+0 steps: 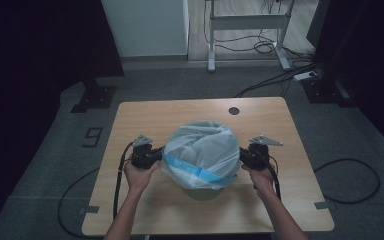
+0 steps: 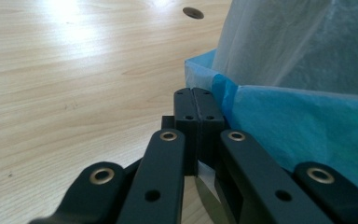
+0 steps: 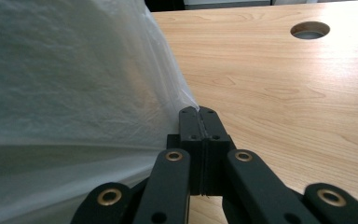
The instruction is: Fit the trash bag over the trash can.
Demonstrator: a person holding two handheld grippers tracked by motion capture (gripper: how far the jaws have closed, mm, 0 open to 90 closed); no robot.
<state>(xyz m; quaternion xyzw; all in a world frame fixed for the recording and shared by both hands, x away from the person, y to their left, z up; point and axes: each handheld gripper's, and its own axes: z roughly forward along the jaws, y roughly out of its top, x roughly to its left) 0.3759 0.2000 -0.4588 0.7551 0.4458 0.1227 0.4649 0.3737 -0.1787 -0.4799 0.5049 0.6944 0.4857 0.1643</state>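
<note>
Both grippers, left [image 1: 155, 156] & right [image 1: 244, 156], are pinched shut on opposite sides of the bag [image 1: 202, 152], which sits mid-table [image 1: 145, 117] over a bin [image 1: 202, 192], prob. so its blue rim can be stretched evenly & pulled down w/o slipping off.

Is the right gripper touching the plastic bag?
Touching. In the right gripper view, the right gripper has its jaws closed on a pinched fold of the plastic bag, which pulls taut from the tips.
</note>
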